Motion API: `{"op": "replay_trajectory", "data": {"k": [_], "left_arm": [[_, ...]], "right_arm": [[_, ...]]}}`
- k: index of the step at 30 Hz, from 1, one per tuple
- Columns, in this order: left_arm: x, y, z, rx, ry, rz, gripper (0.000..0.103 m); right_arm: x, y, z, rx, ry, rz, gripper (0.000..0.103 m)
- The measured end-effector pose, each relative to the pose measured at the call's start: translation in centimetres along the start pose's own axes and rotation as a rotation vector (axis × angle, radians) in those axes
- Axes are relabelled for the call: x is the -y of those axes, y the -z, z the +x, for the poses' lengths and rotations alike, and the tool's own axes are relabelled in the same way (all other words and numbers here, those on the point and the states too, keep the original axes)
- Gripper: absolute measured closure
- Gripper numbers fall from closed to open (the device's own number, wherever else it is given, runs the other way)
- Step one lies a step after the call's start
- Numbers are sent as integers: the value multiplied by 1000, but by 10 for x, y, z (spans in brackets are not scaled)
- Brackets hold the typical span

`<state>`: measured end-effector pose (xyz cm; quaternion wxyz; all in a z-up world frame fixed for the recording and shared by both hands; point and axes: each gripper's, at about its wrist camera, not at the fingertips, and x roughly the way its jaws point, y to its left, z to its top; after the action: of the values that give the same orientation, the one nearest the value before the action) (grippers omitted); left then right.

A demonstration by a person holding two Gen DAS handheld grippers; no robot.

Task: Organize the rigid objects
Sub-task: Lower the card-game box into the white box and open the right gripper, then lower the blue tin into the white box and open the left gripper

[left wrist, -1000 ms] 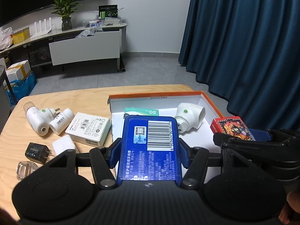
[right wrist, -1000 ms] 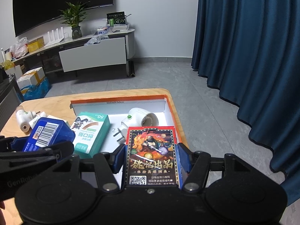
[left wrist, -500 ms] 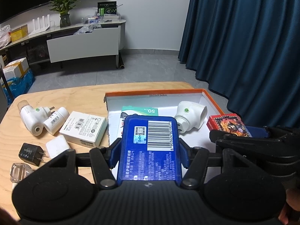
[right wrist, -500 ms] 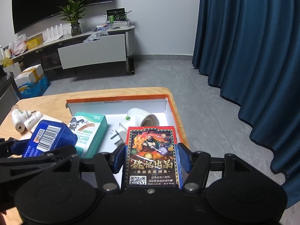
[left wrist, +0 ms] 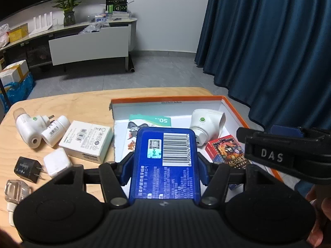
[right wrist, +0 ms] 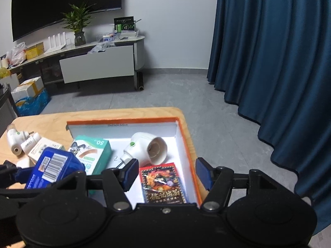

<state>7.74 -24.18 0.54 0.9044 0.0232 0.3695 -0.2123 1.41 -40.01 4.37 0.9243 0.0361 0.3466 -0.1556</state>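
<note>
My left gripper (left wrist: 164, 163) is shut on a blue box with a barcode (left wrist: 165, 165), held above the near part of the orange-rimmed white tray (left wrist: 165, 100). It also shows in the right wrist view (right wrist: 49, 164). My right gripper (right wrist: 166, 171) is open above the tray's right side (right wrist: 184, 136). The red card box (right wrist: 162, 184) lies in the tray between and below its fingers, free of them. It also shows in the left wrist view (left wrist: 227, 150). A teal box (right wrist: 93, 153) and a white plug device (right wrist: 146, 148) lie in the tray.
On the wooden table (left wrist: 62, 107) left of the tray lie a white plug device (left wrist: 26, 126), a small white bottle (left wrist: 54, 130), a white carton (left wrist: 86, 142), a white adapter (left wrist: 56, 162), a black charger (left wrist: 26, 169) and a clear cube (left wrist: 15, 189).
My right gripper has opened and let go of the red card box, which now lies in the tray. My left gripper still holds the blue box and has drawn back slightly.
</note>
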Motion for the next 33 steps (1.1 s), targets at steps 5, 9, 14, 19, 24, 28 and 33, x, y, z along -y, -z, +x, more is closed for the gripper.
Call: {"op": "replay_trajectory", "data": {"k": [5,9,14,19,24,28,33], "left_arm": [[8,0,2,-21,43,18,40],[13,1,-4,-9,58,36,30],[7,0,-11,-3,44,21,30],[-5,1,-21,6,27,5,27],[-22,4,-33,15,-2,-16,27],[-39,7,-38,9,-30,-39,27],[-58,11,-44,9,-62,-61,27]], "right_arm": [[4,-2,-7,14,19,20,27],[4,-3,-12,20,28,24,26],[1,-2,-19,25,31,29,26],[-6,0,-26,25,16,39,25],[-19,3,-31,20,-5,38,25],[-33,8,-33,8,-28,27,25],[-52,14,-33,-6,-58,12,25]]}}
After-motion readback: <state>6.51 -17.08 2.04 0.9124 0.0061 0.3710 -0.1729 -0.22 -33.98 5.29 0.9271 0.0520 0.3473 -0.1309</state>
